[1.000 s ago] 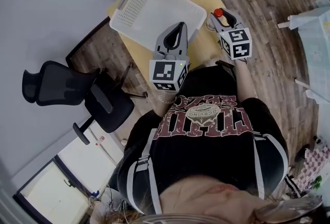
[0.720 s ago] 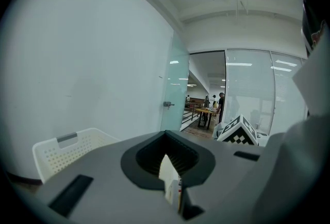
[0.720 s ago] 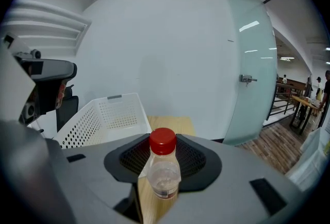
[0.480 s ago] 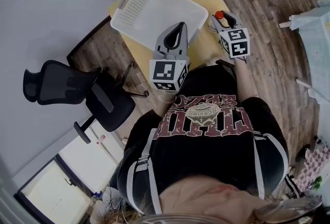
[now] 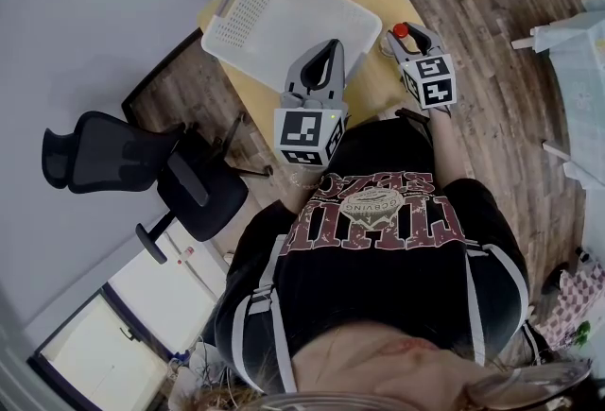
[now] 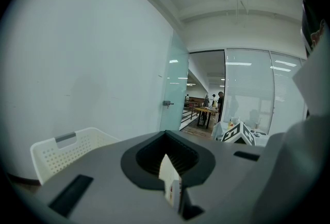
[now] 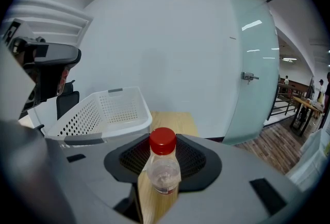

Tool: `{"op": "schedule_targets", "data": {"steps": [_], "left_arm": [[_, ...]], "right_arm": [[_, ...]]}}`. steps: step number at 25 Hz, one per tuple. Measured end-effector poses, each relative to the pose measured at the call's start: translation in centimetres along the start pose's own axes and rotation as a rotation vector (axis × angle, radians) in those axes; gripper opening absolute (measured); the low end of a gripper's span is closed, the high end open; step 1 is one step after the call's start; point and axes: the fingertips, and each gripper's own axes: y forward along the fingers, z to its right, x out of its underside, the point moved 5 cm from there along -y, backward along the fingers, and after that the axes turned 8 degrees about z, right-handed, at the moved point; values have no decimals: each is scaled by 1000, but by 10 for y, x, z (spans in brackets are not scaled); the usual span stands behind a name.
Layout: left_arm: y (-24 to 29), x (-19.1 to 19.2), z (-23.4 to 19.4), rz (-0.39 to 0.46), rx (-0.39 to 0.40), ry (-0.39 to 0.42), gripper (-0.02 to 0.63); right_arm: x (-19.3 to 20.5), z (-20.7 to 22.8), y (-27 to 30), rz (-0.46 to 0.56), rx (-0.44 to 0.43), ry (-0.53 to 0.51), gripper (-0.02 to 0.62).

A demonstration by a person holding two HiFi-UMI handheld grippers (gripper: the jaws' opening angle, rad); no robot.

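- The right gripper (image 7: 164, 187) squeezes a little clear bottle (image 7: 164, 170). It stands straight up with its red cap (image 7: 163, 141) on top.
- The left gripper (image 6: 172, 194) pinches a thin white packet (image 6: 168, 183) that stands on its edge.
- The white basket (image 7: 103, 115) sits ahead and left of the bottle, nearer the left gripper.
- The basket rests on the wooden table (image 7: 172, 119).

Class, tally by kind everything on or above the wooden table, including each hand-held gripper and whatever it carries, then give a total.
2 hand-held grippers: left hand-held gripper, right hand-held gripper
1 white perforated basket
1 red-capped clear bottle, between the right one's jaws
1 small white packet, between the left one's jaws
Total: 5
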Motion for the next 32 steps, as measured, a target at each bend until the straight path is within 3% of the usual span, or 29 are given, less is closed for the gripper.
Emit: {"op": "schedule_targets", "data": {"steps": [32], "left_arm": [[-3,-3,5,20,36,-4,46]], "right_arm": [[-3,-1,-23,0,64,0,166]]}}
